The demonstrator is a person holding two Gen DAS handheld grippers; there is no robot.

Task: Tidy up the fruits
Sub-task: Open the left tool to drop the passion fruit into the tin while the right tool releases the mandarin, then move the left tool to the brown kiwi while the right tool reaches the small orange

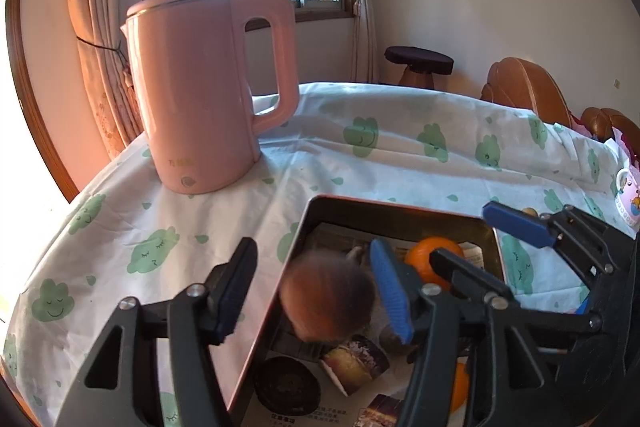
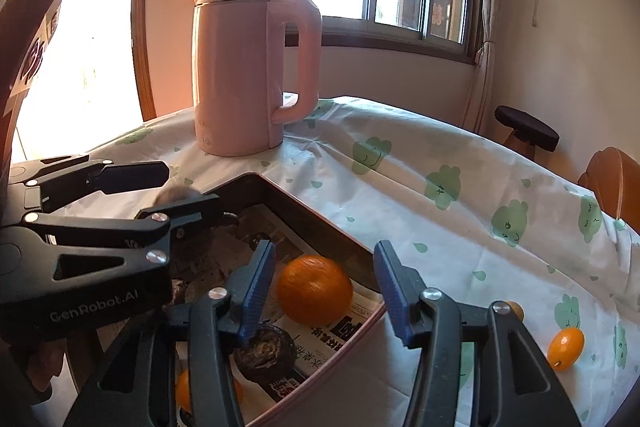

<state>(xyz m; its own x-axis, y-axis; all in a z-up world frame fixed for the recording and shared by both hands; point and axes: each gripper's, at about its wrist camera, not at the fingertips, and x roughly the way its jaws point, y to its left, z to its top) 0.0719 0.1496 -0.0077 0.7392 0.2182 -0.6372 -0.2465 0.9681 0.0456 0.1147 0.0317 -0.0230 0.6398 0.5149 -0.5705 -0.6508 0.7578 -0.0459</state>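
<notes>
Both tongs gape with nothing pinched: left tongs (image 1: 312, 291) straddle a blurred reddish-brown fruit (image 1: 326, 297) at the tray (image 1: 288, 223) edge, right tongs (image 2: 326, 293) flank an orange (image 2: 315, 289) lying on newspaper in that tray. Orange is probably light, firm, rolls easily, so pinch across its middle. Bench wears a thin, wrinkled leaf-print cloth (image 2: 420, 155); pink kettle (image 2: 244, 75) behind, window beyond.

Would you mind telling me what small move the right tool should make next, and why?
Probably swing the right tool to its right and down toward the small orange fruit on the tablecloth. Its jaws stand apart with nothing pressed between them, the orange already sits inside the tray, and that small fruit lies outside the tray, apparently not yet put away.
</notes>
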